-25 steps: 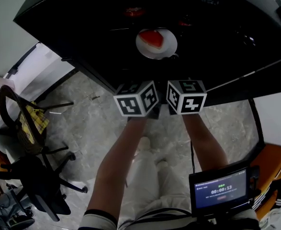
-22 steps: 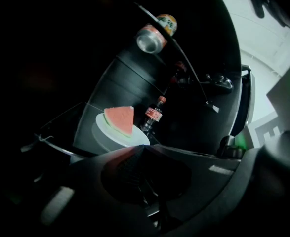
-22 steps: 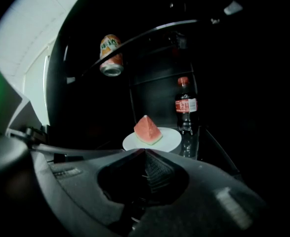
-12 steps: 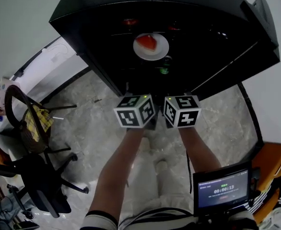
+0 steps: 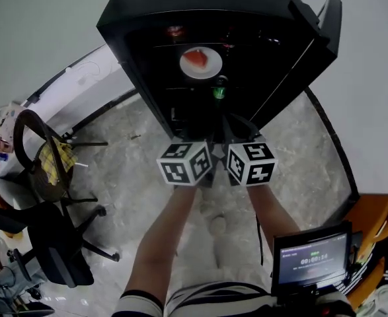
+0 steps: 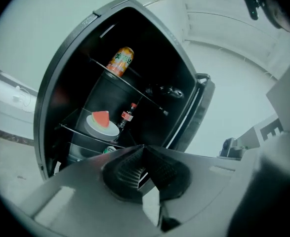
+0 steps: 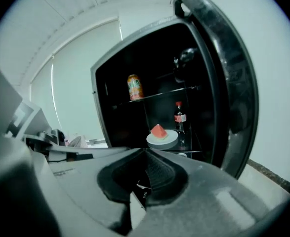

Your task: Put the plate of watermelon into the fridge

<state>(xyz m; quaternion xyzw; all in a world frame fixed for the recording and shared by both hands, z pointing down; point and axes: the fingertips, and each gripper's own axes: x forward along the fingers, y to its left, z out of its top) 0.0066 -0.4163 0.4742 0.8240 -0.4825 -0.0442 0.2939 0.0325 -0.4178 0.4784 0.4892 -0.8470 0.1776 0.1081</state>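
Observation:
A white plate [image 5: 200, 63] with a red watermelon wedge [image 5: 195, 59] rests on a middle shelf inside the open black fridge [image 5: 134, 8]. The left gripper view shows the plate [image 6: 103, 126] under the wedge [image 6: 101, 117]. The right gripper view shows the same plate [image 7: 163, 139] and wedge [image 7: 158, 131]. My left gripper [image 5: 192, 157] and right gripper [image 5: 243, 156] hang side by side in front of the fridge, well back from the plate. Both are shut with nothing between the jaws, as seen at the left gripper [image 6: 144, 149] and the right gripper [image 7: 145, 154].
The fridge door [image 5: 306, 38] stands open at the right. An orange can [image 6: 120, 61] stands on the upper shelf, a cola bottle [image 7: 180, 117] beside the plate, a green can [image 5: 219, 92] below. Chairs [image 5: 48, 170] crowd the left floor, an orange chair [image 5: 372, 226] the right.
Both grippers have drawn back from the fridge, so the whole cabinet and open door now show. The plate stays on its shelf.

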